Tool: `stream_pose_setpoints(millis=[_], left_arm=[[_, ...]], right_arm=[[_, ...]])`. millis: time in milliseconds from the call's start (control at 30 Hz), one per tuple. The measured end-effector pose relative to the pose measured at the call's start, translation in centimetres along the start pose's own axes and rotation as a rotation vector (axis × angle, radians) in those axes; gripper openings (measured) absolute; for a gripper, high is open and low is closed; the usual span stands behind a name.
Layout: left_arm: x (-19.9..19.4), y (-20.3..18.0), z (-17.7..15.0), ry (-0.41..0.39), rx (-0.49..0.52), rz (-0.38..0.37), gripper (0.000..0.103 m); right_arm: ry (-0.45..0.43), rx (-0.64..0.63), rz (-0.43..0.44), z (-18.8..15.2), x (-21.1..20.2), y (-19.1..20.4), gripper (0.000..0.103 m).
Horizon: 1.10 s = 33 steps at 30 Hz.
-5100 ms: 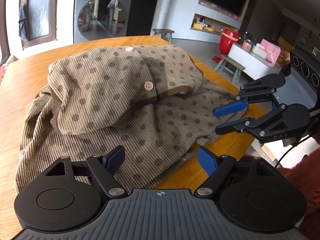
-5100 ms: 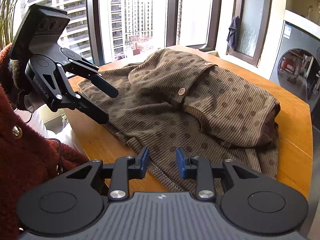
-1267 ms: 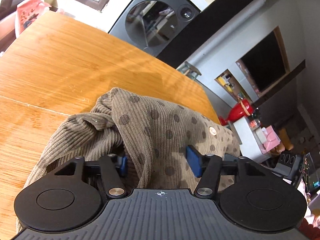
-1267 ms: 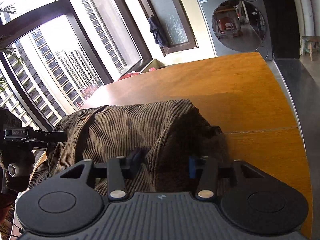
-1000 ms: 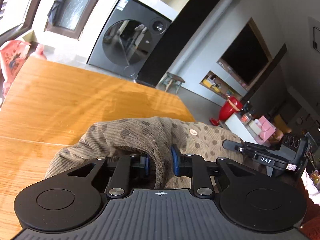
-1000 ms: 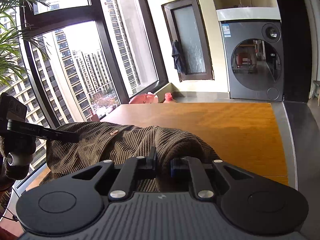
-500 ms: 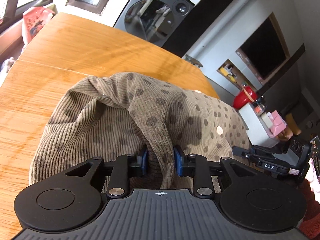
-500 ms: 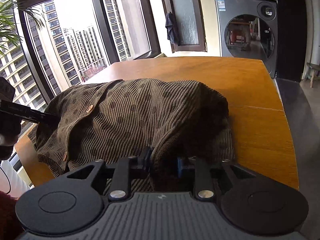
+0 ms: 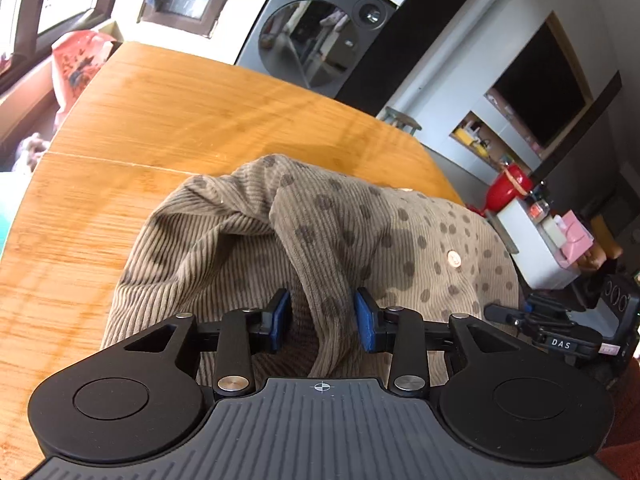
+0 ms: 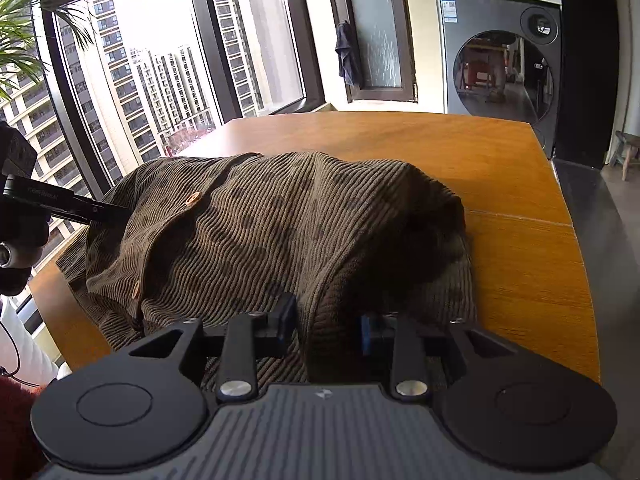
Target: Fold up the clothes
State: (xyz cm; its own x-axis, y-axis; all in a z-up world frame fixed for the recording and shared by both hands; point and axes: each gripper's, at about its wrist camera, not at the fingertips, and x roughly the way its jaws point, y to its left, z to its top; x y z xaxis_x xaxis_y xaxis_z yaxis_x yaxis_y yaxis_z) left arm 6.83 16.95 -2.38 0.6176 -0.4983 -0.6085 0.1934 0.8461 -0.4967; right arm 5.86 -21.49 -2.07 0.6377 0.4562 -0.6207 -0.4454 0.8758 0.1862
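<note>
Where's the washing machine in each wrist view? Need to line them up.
Left wrist: washing machine at top centre, beyond the far edge of the table.
Right wrist: washing machine at upper right, past the table's far end.
Shared landmark: the brown dotted garment lying on the table.

Left wrist cam: mounted just behind the left hand-held gripper (image 9: 322, 322), looks forward and down along its fingers, very close to the garment (image 9: 340, 232), facing across the counter (image 9: 168, 120) toward the washer (image 9: 316, 40) and TV wall. Right wrist cam: same mount on the right hand-held gripper (image 10: 326, 328), equally close, facing the windows (image 10: 160, 72) with the washer at right. Shared: garment, counter, washer. Each view catches the other gripper at its edge: right one at the left cam's right edge, left one at the right cam's left edge.
</note>
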Motion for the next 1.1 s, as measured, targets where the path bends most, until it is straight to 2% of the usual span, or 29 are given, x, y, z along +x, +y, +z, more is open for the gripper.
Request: stream_pose_setpoints(millis=[67, 100, 167, 233, 300, 333, 367, 400, 500, 567, 600, 633, 733, 833, 900, 967, 1033, 1100], left_arm=[[-1.6, 0.0, 0.4, -0.048, -0.007, -0.017, 0.041], [-2.4, -0.4, 0.9, -0.082, -0.002, -0.035, 0.042], [-4.0, -1.2, 1.9, -0.149, 0.010, -0.073, 0.052], [-4.5, -2.4, 3.0, -0.192, 0.023, -0.133, 0.055], [-2.4, -2.7, 3.0, -0.156, 0.001, -0.152, 0.060], [-1.4, -2.8, 3.0, -0.137, -0.009, -0.161, 0.065], [-0.4, -2.9, 3.0, -0.119, -0.020, -0.171, 0.072], [0.6, -3.0, 3.0, -0.101, -0.031, -0.180, 0.073], [3.7, -3.2, 2.8, -0.043, -0.063, -0.203, 0.073], [5.8, -2.1, 1.6, 0.009, -0.079, -0.160, 0.066], [5.6, -1.9, 1.2, -0.011, -0.072, -0.163, 0.066], [5.1, -1.8, 1.2, -0.017, -0.077, -0.166, 0.067], [2.6, -1.6, 1.3, -0.024, -0.135, -0.187, 0.081], [0.3, -2.0, 0.2, 0.012, -0.165, -0.233, 0.088], [0.2, -1.8, -1.2, 0.069, -0.205, -0.274, 0.089], [0.7, -1.6, -2.7, 0.135, -0.255, -0.313, 0.089], [2.1, -1.4, -3.9, 0.176, -0.283, -0.309, 0.089], [3.2, -1.0, -3.6, 0.160, -0.287, -0.310, 0.088]], right_arm=[[-0.017, 0.000, -0.001, 0.4, -1.1, -0.4, 0.038], [-0.029, -0.001, -0.002, 0.7, -1.6, -0.6, 0.047], [-0.079, -0.004, -0.014, 1.8, -2.5, -0.7, 0.062], [-0.128, -0.014, -0.008, 3.5, -2.9, -0.7, 0.063], [-0.173, -0.034, 0.014, 5.1, -2.6, -0.1, 0.068], [-0.195, -0.045, 0.025, 5.8, -2.3, 0.2, 0.072], [-0.215, -0.054, 0.037, 6.6, -1.9, 0.5, 0.080], [-0.224, -0.059, 0.049, 7.1, -1.2, 0.7, 0.084], [-0.168, -0.045, 0.065, 7.5, 2.5, 0.6, 0.084], [-0.086, -0.048, 0.039, 6.6, 5.3, 0.4, 0.084], [-0.052, -0.056, 0.024, 6.0, 6.6, 0.3, 0.085], [-0.056, -0.072, 0.020, 5.4, 7.1, 0.4, 0.085], [-0.064, -0.094, 0.018, 5.1, 7.1, 0.5, 0.088], [-0.079, -0.115, 0.009, 5.6, 6.1, 0.8, 0.089], [-0.127, -0.138, -0.002, 6.0, 4.8, 0.6, 0.094], [-0.163, -0.173, -0.059, 6.6, 4.2, 0.2, 0.097], [-0.151, -0.217, -0.133, 6.9, 4.9, -0.4, 0.097], [-0.117, -0.237, -0.186, 6.6, 6.1, -1.2, 0.097]])
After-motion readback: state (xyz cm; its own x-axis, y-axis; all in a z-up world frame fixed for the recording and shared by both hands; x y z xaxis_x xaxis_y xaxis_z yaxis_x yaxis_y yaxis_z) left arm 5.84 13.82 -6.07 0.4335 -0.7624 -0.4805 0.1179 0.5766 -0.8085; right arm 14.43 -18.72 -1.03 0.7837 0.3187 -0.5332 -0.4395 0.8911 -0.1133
